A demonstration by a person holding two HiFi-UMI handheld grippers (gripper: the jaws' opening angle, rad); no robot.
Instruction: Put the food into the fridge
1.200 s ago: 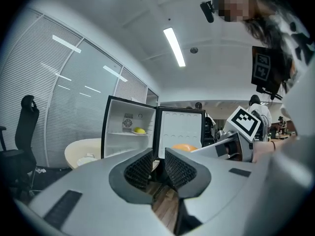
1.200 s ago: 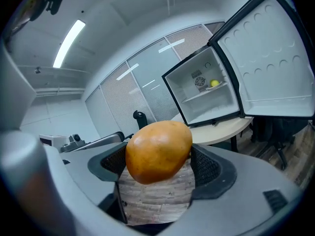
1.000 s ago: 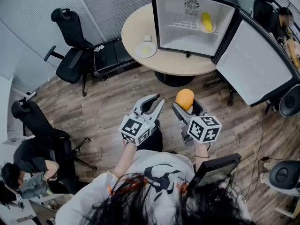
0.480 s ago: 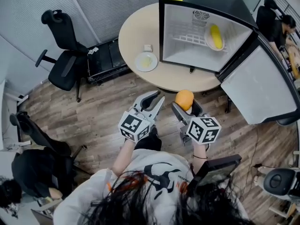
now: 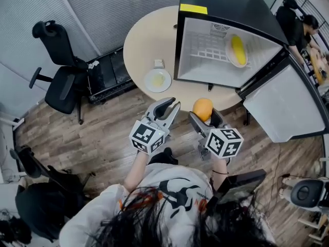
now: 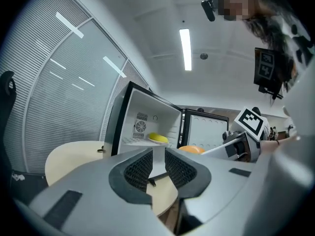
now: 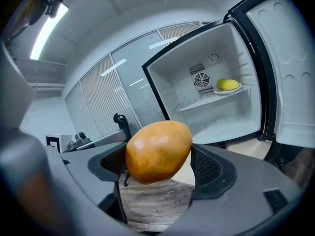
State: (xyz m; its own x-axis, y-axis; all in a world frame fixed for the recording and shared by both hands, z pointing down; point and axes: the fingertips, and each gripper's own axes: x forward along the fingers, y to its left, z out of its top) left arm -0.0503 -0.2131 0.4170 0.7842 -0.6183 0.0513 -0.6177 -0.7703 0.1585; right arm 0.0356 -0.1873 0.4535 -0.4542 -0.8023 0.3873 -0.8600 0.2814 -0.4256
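An orange mango [image 5: 202, 108] sits clamped between the jaws of my right gripper [image 5: 206, 113], over the wood floor just short of the round table [image 5: 146, 40]. In the right gripper view the mango [image 7: 158, 150] fills the gap of the right gripper [image 7: 160, 162]. The small fridge [image 5: 230, 12] stands open on the table, and a yellow fruit on a plate [image 5: 237, 49] lies on its wire shelf. My left gripper [image 5: 171, 105] hangs beside the right one, jaws nearly together and holding nothing. Through the left gripper [image 6: 158, 154] I see the fridge [image 6: 147, 122].
The fridge door [image 5: 288, 102] swings out to the right. A white plate [image 5: 157, 80] and a small box [image 5: 159, 63] lie on the table left of the fridge. A black office chair [image 5: 59, 78] stands at left, with a person [image 5: 300, 27] at top right.
The table and fridge have drawn closer and shifted lower in the head view. Both grippers keep their pose, and the mango stays held.
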